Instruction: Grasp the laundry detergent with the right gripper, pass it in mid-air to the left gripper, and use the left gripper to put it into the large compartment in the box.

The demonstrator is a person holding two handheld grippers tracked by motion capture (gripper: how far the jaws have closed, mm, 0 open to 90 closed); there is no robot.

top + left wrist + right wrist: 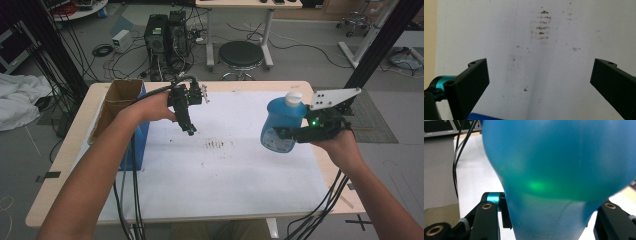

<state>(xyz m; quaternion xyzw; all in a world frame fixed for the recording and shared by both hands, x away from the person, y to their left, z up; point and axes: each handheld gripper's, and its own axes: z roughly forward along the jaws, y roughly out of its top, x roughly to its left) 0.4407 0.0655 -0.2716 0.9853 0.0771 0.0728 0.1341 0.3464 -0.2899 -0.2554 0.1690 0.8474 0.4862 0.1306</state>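
My right gripper [286, 133] is clamped on a blue bottle [281, 125], its two black jaws pressing the bottle's body from either side, and I hold it up in the air above the right part of the white sheet [225, 165] that covers the table [60, 165]. The bottle stands roughly upright in my grip, its pale cap [293, 97] on top and a round label facing left and toward me. In the right gripper view the bottle [559, 160] looms close and blurred, with a green glint on its side, and the jaws sit tight against its lower part. My left gripper [190, 130] hangs above the left middle of the sheet, pointing down, its jaws spread wide with nothing between them; in the left gripper view I look past them [539, 82] straight onto the white sheet [564, 75] and a patch of small brown smudges [541, 26] on it. On the table's left side stands an open cardboard box [117, 102] with a blue side, just beside my left forearm. The two grippers are well apart.
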